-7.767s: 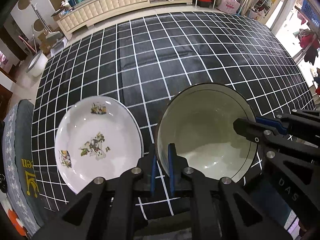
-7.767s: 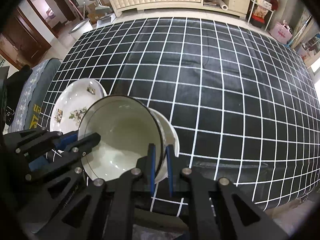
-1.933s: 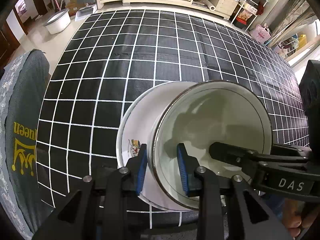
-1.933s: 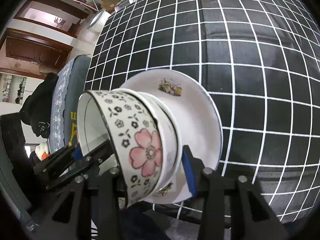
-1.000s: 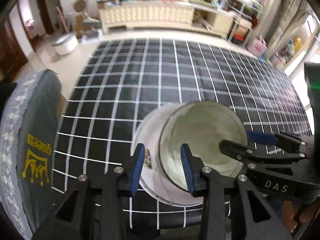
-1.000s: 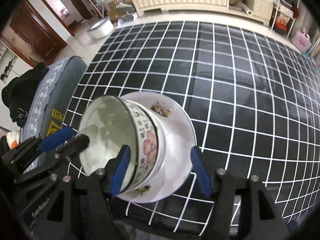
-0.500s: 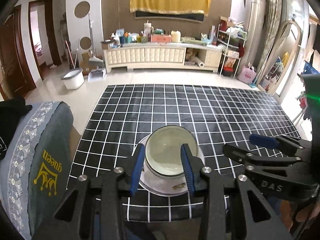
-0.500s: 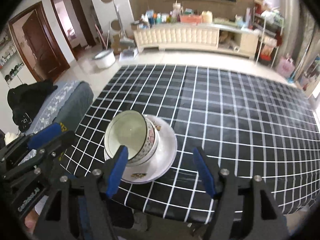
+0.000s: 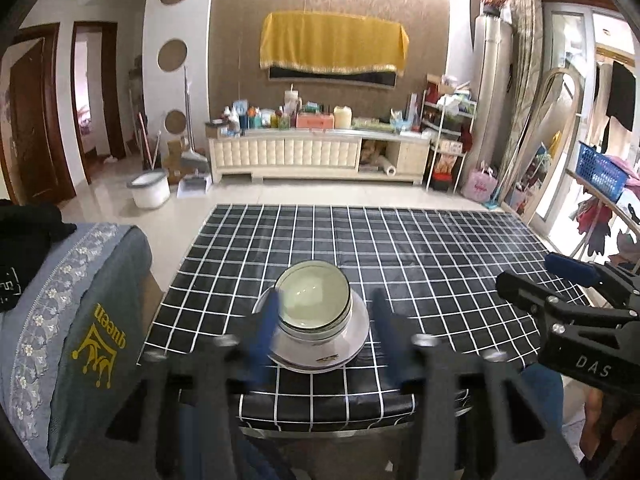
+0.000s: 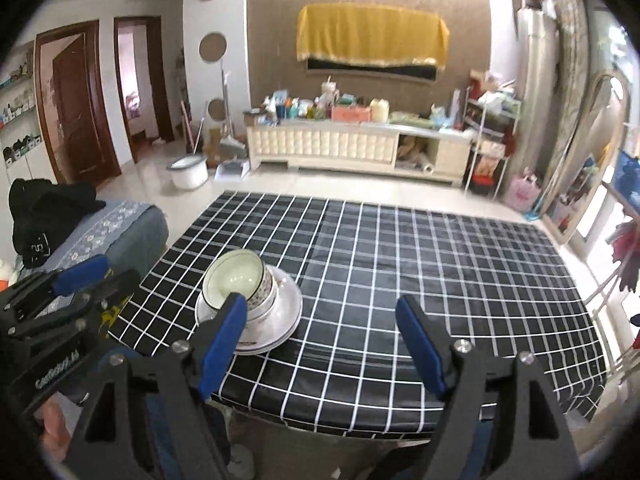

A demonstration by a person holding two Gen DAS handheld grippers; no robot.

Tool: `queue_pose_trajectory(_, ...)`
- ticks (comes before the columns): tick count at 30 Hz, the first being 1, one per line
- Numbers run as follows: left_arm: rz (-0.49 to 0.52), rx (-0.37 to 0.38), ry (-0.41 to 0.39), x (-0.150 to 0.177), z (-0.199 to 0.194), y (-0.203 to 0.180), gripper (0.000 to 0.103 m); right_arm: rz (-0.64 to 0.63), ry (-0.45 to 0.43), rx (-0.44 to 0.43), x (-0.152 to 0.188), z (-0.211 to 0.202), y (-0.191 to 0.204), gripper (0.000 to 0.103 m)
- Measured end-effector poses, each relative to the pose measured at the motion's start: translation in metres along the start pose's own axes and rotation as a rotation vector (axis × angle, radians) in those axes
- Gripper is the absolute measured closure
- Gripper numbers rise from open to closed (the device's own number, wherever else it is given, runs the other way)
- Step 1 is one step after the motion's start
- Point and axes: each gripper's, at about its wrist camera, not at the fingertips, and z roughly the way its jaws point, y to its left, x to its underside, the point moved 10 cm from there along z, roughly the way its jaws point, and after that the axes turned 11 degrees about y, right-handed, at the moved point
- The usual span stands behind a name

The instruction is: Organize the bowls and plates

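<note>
Stacked white bowls (image 9: pixel 313 303) with a flowered outside sit nested on a white plate (image 9: pixel 354 344) near the front left of the black checked table (image 9: pixel 440 264). The stack also shows in the right wrist view, bowls (image 10: pixel 240 282) on the plate (image 10: pixel 286 314). My left gripper (image 9: pixel 325 330) is open and empty, pulled back above the table's front edge. My right gripper (image 10: pixel 322 334) is open and empty, to the right of the stack and clear of it.
A grey-blue covered chair or sofa (image 9: pixel 76 312) with dark clothing (image 10: pixel 48 216) stands left of the table. A cream cabinet (image 9: pixel 316 156) with bottles lines the far wall. A white bucket (image 9: pixel 149 190) is on the floor. A drying rack (image 9: pixel 600 184) stands at the right.
Both grippers have let go of the bowls, opened wide and pulled back and up from the table. The bowls now rest stacked on the plate.
</note>
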Motion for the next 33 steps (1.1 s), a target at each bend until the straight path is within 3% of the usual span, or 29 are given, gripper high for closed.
queue_pose_trajectory(1, 0.015, -0.004, -0.030, 0.001, -0.009, -0.004, 0.034, 0.000, -0.015, 0.006, 0.001, -0.005, -0.001, 0.019)
queue_pose_trajectory(3, 0.049, -0.011, -0.066, 0.003, -0.022, -0.011, 0.029, -0.013, -0.059, 0.023, 0.002, -0.018, 0.000, 0.010)
queue_pose_trajectory(10, 0.094, -0.042, -0.127, 0.016, -0.054, -0.025, 0.016, -0.014, -0.078, 0.041, 0.021, -0.035, -0.010, 0.009)
queue_pose_trajectory(14, 0.084, -0.009, -0.116, 0.024, -0.060, -0.026, 0.013, -0.010, -0.104, 0.056, 0.025, -0.042, -0.014, 0.001)
queue_pose_trajectory(18, 0.065, -0.016, -0.116, 0.028, -0.058, -0.025, 0.000, 0.004, -0.127, 0.069, 0.029, -0.048, -0.016, 0.000)
queue_pose_trajectory(26, 0.049, -0.023, -0.119, 0.029, -0.063, -0.023, 0.000, 0.014, -0.118, 0.075, 0.038, -0.052, -0.019, 0.000)
queue_pose_trajectory(33, 0.093, -0.023, -0.127, 0.030, -0.066, -0.029, 0.000, 0.010, -0.110, 0.071, 0.042, -0.053, -0.019, 0.000)
